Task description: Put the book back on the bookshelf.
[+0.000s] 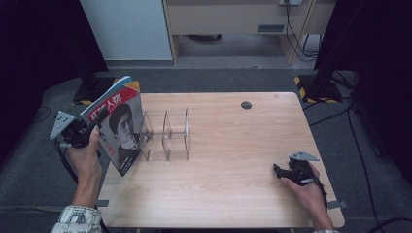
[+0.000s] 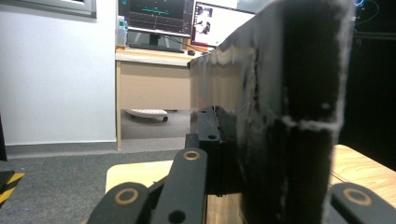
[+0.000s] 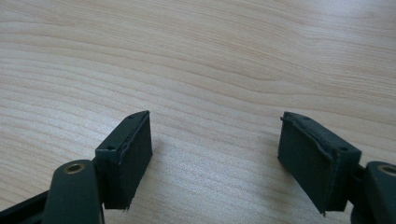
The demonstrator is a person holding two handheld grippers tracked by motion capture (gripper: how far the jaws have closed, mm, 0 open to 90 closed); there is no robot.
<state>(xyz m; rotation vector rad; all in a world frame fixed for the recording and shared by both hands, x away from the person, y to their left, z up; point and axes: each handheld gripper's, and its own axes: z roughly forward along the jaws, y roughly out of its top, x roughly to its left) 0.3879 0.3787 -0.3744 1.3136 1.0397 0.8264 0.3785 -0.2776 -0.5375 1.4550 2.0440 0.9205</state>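
gripping a magazine (image 1: 119, 127) upright beside the clear rack (image 1: 167, 134), left gripper (image 1: 90, 130); right gripper (image 1: 282, 171) fingers wide.

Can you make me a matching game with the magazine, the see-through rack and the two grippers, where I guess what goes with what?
Things:
1. red-covered magazine with a face on it
2. clear plastic divider rack
3. left gripper
4. right gripper

States:
A. jaws open, low over bare wood
B. standing on the light wooden table, slots empty
C. held upright at the table's left edge
D. clamped on the magazine's edge

Pairs: 1-C, 2-B, 3-D, 4-A
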